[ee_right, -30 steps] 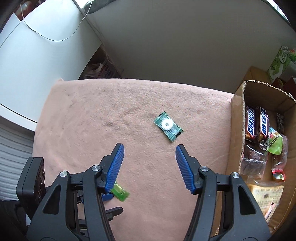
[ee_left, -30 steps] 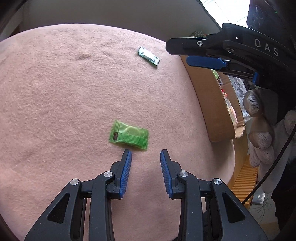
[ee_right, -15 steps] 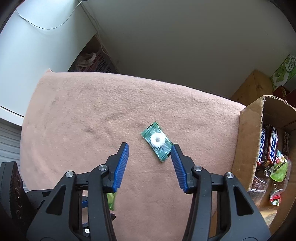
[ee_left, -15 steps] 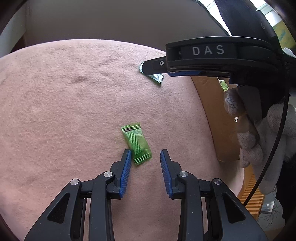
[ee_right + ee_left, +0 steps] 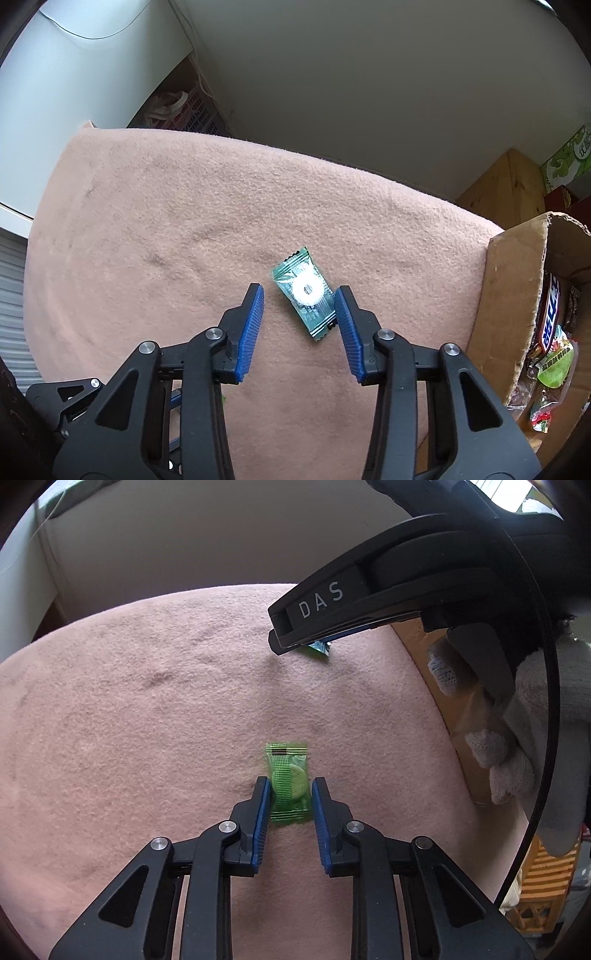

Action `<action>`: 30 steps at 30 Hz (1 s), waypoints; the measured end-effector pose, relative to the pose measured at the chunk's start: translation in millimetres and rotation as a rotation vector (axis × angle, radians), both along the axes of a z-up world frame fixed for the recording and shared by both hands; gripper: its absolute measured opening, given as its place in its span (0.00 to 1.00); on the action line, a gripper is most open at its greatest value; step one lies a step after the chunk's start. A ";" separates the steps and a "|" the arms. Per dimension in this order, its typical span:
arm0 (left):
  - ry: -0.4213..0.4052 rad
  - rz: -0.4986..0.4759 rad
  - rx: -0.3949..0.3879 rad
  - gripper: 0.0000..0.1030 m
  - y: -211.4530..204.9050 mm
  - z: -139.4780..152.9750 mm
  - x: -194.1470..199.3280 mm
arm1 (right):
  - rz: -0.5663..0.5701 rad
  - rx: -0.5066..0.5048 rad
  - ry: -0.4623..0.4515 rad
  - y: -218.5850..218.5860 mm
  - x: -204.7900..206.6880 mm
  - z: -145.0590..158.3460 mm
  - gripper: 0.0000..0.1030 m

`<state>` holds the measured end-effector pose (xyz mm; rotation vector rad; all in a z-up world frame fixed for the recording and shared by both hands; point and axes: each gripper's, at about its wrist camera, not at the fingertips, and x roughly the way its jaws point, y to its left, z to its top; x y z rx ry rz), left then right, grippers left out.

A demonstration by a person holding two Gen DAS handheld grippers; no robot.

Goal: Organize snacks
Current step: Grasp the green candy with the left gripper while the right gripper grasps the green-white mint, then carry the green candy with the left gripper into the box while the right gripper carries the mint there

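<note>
Since a second ago both grippers have been brought in over their candies: the left gripper (image 5: 287,789) is clamped on the light green candy (image 5: 288,783), while the right gripper (image 5: 299,303), jaws just closing but not yet pressing, straddles the dark green mint (image 5: 306,291). Plenty of bare pink blanket (image 5: 166,229) is left around both, with the cardboard box (image 5: 513,295) edging it on the right and a pale wall (image 5: 351,81) seen behind.

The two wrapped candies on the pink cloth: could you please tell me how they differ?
The light green candy holds a solid round piece; the dark green candy shows a white ring. The light green candy is squeezed between the left tool's pads; the dark green candy lies slantwise between the right tool's pads, which have just been closing. Both lie on the pink cloth.
</note>
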<state>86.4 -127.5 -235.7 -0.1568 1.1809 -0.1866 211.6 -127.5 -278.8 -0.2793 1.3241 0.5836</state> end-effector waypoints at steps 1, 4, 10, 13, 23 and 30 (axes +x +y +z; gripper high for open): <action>0.000 -0.003 0.000 0.20 0.5 0.0 0.3 | 0.007 -0.008 -0.005 1.9 -0.1 -0.3 0.41; -0.003 -0.017 0.005 0.20 7.5 2.1 -1.5 | 0.029 -0.028 -0.022 9.0 0.5 -0.8 0.41; -0.002 -0.010 -0.014 0.19 16.3 1.9 -4.0 | 0.067 -0.049 -0.026 14.8 1.0 -5.0 0.36; 0.006 0.000 -0.032 0.18 24.6 0.2 -5.4 | 0.062 -0.043 -0.021 12.3 2.0 -4.0 0.12; 0.031 0.064 -0.095 0.18 58.3 1.9 -3.9 | -0.003 0.017 -0.005 -3.2 0.9 1.4 0.06; 0.035 0.105 -0.101 0.18 82.5 9.3 -10.4 | -0.047 0.080 -0.005 -15.9 -8.0 15.6 0.05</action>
